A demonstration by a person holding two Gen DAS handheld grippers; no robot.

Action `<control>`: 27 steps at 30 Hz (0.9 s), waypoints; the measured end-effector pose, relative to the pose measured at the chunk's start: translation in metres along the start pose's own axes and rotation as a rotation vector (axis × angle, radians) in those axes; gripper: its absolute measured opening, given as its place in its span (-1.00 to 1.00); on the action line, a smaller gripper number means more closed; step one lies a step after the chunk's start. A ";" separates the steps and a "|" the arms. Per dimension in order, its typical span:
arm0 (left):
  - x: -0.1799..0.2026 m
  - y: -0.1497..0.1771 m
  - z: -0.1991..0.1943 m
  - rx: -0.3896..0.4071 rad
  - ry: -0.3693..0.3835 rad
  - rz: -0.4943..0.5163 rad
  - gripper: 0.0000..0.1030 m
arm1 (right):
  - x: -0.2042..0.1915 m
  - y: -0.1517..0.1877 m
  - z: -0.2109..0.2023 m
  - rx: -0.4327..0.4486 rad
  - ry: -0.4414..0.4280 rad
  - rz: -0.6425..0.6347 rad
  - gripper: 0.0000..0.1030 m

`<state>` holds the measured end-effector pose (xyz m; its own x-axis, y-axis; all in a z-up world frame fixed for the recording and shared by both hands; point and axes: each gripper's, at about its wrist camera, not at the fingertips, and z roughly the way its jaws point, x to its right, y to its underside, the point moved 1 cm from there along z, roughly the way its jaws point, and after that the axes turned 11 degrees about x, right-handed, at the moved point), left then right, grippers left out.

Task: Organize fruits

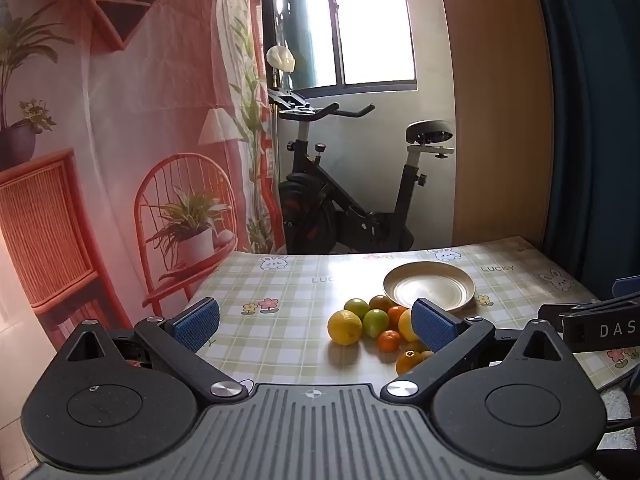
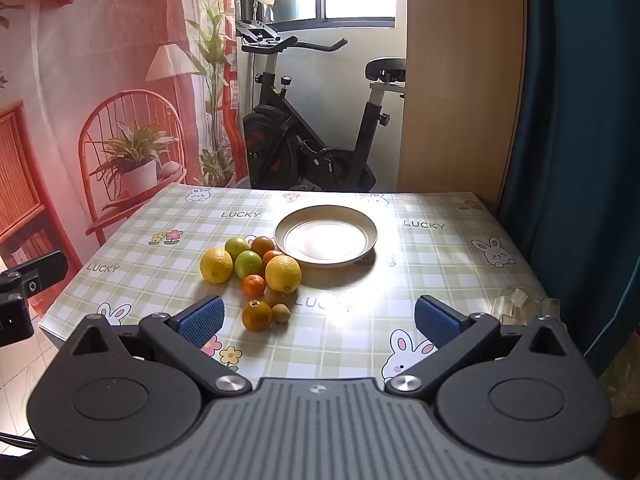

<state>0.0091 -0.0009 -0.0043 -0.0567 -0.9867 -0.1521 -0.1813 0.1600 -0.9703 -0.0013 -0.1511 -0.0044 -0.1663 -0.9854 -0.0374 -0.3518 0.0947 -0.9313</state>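
A pile of several citrus fruits lies on the checked tablecloth (image 2: pixel 420 272). It holds two yellow lemons (image 2: pixel 283 273) (image 2: pixel 216 265), green limes (image 2: pixel 248 264), small oranges (image 2: pixel 254 285) and one tiny tan fruit (image 2: pixel 281 313). Just behind the pile to the right sits a shallow cream plate (image 2: pixel 326 236) with nothing on it. My right gripper (image 2: pixel 320 320) hovers open over the table's near edge, short of the fruit. In the left wrist view my left gripper (image 1: pixel 316 322) is open too, with the left lemon (image 1: pixel 345 327) just beyond its fingers. Its right pad (image 1: pixel 434 323) hides part of the pile.
An exercise bike (image 2: pixel 312 136) stands behind the table by the window. A printed backdrop (image 2: pixel 100 80) hangs on the left, a blue curtain (image 2: pixel 580 140) on the right. Small clear objects (image 2: pixel 520 304) lie near the table's right edge. The right gripper's body (image 1: pixel 600 324) shows at the left view's right edge.
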 end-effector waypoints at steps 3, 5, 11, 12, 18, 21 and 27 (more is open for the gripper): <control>0.000 -0.005 -0.004 0.006 0.005 -0.010 1.00 | 0.000 0.000 0.000 -0.001 0.001 -0.002 1.00; 0.000 -0.005 -0.004 0.018 0.006 -0.015 1.00 | 0.001 0.000 -0.001 0.005 0.003 -0.002 1.00; 0.003 -0.004 -0.010 0.074 0.017 -0.024 1.00 | 0.003 0.001 -0.006 0.045 0.014 -0.007 1.00; 0.003 -0.005 -0.010 0.080 0.018 -0.028 1.00 | 0.003 0.000 -0.008 0.055 0.016 -0.008 1.00; 0.004 -0.004 -0.013 0.096 0.024 -0.043 1.00 | 0.003 -0.006 -0.017 0.120 0.031 -0.018 1.00; 0.003 -0.003 -0.013 0.097 0.024 -0.046 1.00 | 0.002 -0.007 -0.017 0.129 0.034 -0.021 1.00; 0.001 -0.004 -0.012 0.098 0.021 -0.049 1.00 | 0.002 -0.006 -0.019 0.141 0.036 -0.026 1.00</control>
<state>-0.0018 -0.0024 0.0018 -0.0705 -0.9924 -0.1008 -0.0872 0.1068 -0.9904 -0.0171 -0.1514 0.0080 -0.1925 -0.9813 -0.0021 -0.2240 0.0460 -0.9735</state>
